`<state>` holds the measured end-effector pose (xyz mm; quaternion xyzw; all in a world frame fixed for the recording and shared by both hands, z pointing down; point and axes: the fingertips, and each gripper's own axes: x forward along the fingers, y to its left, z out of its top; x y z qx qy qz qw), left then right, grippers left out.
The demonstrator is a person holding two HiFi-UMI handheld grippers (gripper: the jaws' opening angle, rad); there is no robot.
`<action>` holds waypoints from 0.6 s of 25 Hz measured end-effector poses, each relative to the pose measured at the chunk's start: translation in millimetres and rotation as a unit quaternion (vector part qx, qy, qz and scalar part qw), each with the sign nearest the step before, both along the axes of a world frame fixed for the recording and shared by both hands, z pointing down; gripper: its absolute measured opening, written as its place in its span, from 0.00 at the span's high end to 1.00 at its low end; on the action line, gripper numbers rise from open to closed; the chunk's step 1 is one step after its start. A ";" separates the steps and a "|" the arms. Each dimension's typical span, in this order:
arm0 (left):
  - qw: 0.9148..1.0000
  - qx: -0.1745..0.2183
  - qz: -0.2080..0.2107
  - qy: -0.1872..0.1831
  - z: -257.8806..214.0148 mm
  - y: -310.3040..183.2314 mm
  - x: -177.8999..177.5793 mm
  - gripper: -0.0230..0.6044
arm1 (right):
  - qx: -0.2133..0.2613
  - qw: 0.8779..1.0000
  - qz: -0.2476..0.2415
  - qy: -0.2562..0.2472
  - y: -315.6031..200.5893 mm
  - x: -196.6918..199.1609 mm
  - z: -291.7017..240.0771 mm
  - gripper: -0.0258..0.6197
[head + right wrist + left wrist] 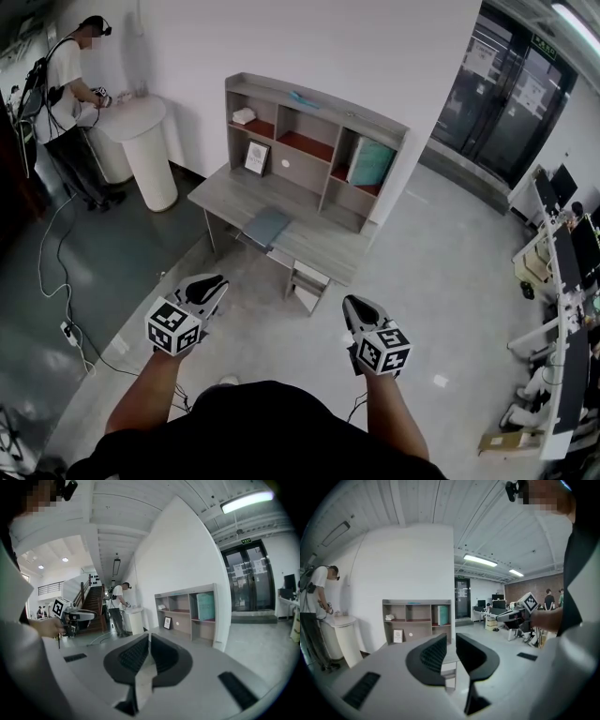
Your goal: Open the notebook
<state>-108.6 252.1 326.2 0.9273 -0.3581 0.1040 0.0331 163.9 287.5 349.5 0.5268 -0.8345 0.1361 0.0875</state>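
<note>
Here, my left gripper [451,641] hangs slightly parted, with nothing between its jaws. My right gripper [148,639] is closed and also empty. Only the head view shows the grey notebook [265,227], lying flat on the counter [220,192] below the shelf unit [300,169], well ahead of both grippers.

Grey desk [221,194], framed picture [257,157], teal folder [372,161] — white pedestal [142,142]
</note>
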 end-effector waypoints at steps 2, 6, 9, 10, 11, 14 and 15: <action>1.000 -0.002 0.000 -0.004 1.5 1.2 0.5 0.85 | -0.001 1.000 -0.004 -0.002 0.6 -2.8 0.7 0.93; 1.000 -0.008 0.001 -0.006 6.9 0.4 0.1 0.84 | -0.005 1.000 -0.012 0.002 -1.3 -8.7 5.7 0.93; 1.000 -0.012 0.002 -0.007 11.9 -4.4 -3.4 0.83 | -0.011 1.000 -0.013 0.004 -7.7 -13.9 11.1 0.93; 1.000 -0.015 0.002 -0.008 14.4 -7.0 -5.4 0.83 | -0.013 1.000 -0.013 0.005 -10.3 -16.0 12.8 0.93; 1.000 -0.018 0.002 -0.008 17.1 -10.1 -7.9 0.83 | -0.014 1.000 -0.013 0.007 -13.0 -18.3 14.0 0.93; 1.000 -0.027 0.000 -0.007 22.8 -20.8 -17.5 0.82 | -0.017 1.000 -0.013 0.014 -21.6 -25.5 14.8 0.93; 1.000 -0.029 0.000 -0.007 23.8 -25.1 -20.7 0.82 | -0.019 1.000 -0.012 0.016 -25.1 -27.7 14.6 0.93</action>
